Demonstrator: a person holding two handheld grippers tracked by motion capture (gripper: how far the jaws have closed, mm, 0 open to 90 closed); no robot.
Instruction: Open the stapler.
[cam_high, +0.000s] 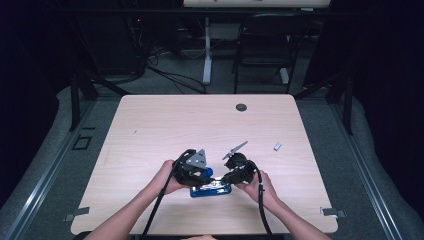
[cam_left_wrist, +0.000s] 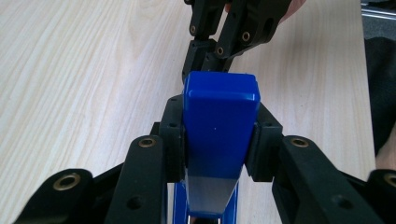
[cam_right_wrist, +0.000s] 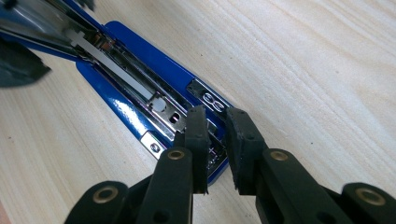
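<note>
The table carries a blue stapler close to its near edge, about midway along that edge. The stapler's long axis runs parallel to that edge, left to right in the high view. Its blue lid is swung up from the base, exposing the metal staple channel.

The left gripper stands at the stapler's left end. Its jaws are clenched on the raised lid, one pad on each side face, as the left gripper view shows. This holds the stapler open.

The right gripper stands at the opposite, front end of the stapler. Its jaws are nearly closed, with a narrow gap between the pads, and the tips sit over the front of the channel. Whether they pinch anything there cannot be told.

A small grey staple strip lies well apart, toward the table's right edge. The right gripper is the nearer one to it.

Judgement: loading calls for the strip to be aligned with the channel's long axis.
</note>
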